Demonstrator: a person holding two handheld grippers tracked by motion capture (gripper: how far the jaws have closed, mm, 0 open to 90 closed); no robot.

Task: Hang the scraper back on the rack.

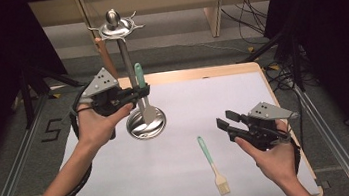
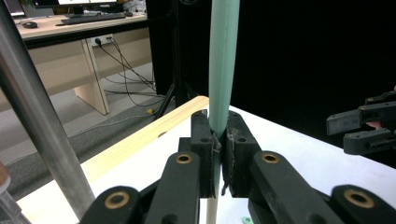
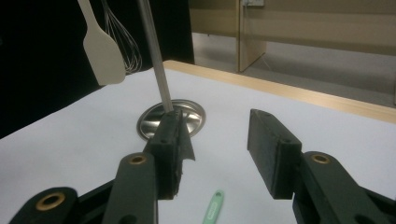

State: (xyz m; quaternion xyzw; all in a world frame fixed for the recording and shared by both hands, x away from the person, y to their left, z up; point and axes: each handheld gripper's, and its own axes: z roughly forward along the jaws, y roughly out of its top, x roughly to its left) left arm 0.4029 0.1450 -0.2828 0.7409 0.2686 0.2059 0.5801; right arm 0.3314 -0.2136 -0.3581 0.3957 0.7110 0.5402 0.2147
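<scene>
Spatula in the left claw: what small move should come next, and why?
Probably lift it a little higher toward the rack hooks. The left claw is shut on the spatula handle, upright beside the pole, with the handle top well below the hooks. The right claw is open, idle.

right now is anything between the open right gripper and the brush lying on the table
Nothing visible. The pastry brush lies alone on the white table, just left of the right gripper, whose jaws are open and empty.
</scene>
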